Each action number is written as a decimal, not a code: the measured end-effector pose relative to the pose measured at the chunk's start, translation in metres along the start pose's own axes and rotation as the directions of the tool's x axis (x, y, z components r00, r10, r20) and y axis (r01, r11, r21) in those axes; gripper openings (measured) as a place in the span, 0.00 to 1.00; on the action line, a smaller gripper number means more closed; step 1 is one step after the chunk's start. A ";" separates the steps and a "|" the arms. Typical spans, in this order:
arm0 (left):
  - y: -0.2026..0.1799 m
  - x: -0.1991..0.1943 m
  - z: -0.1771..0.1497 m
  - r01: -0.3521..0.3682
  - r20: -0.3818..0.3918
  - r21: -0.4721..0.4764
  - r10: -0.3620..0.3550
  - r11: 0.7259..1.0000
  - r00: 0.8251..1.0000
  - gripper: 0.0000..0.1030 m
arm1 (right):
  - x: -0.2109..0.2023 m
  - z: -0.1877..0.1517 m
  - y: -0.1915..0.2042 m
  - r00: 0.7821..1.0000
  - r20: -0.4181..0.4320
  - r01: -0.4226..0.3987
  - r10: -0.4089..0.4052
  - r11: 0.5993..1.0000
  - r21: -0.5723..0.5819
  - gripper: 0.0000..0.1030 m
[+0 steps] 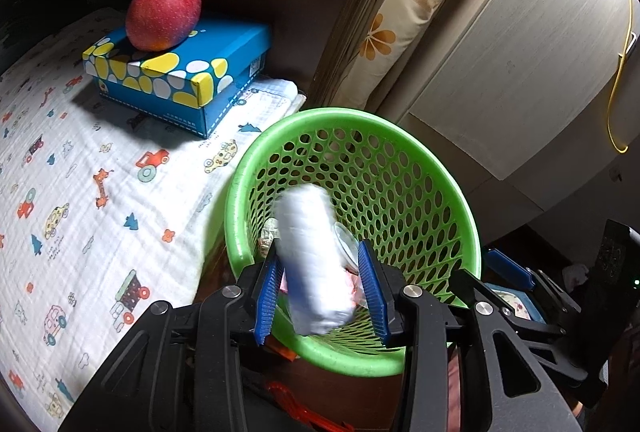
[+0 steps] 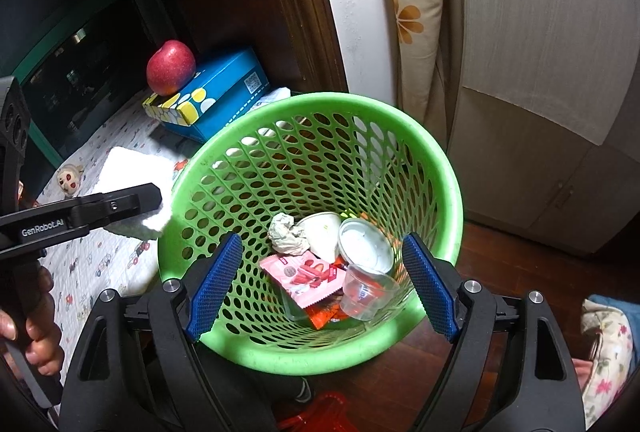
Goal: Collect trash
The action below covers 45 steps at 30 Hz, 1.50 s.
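The left tool (image 1: 320, 252) is partly closed around a white roll of paper (image 1: 310, 232), soft-looking, cylindrical and blurred. Its left pad presses the roll, but the blur hides whether the right pad touches it. The roll hangs above the near rim of the green mesh basket (image 1: 236, 191), which stands beside a printed cloth (image 1: 80, 171).

The right tool (image 2: 320, 238) is spread wide over the basket with nothing between its blue pads. In the basket lie a crumpled grey-white wad (image 2: 286, 234), a pink snack wrapper (image 2: 306, 274), a clear plastic cup (image 2: 366, 294) and a white round tub (image 2: 366, 246). A red apple (image 1: 164, 11) sits on a blue box (image 1: 180, 71).
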<state>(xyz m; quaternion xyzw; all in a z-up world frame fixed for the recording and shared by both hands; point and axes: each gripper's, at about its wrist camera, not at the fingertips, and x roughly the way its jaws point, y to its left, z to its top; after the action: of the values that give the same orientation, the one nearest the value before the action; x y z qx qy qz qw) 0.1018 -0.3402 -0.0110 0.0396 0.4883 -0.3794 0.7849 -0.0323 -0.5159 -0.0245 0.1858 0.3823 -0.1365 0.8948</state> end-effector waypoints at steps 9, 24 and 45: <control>-0.004 0.013 -0.001 -0.009 -0.026 0.012 0.009 1.000 1.000 0.46 | -0.001 -0.003 -0.008 1.000 -0.002 0.004 -0.004 1.000 0.020 0.80; 0.009 -0.008 -0.002 -0.059 0.031 -0.010 0.059 0.998 0.998 0.62 | -0.004 -0.005 0.003 1.000 0.002 -0.019 0.019 1.000 0.001 0.81; 0.050 -0.062 -0.014 -0.226 0.158 -0.067 0.234 0.972 0.959 0.88 | -0.005 0.000 0.049 0.997 0.008 -0.081 0.082 0.994 -0.073 0.86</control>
<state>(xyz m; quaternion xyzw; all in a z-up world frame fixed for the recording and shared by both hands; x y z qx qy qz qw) 0.1088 -0.2643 0.0153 0.0458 0.4229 -0.2757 0.8620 -0.0169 -0.4716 -0.0094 0.1677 0.3740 -0.0870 0.9080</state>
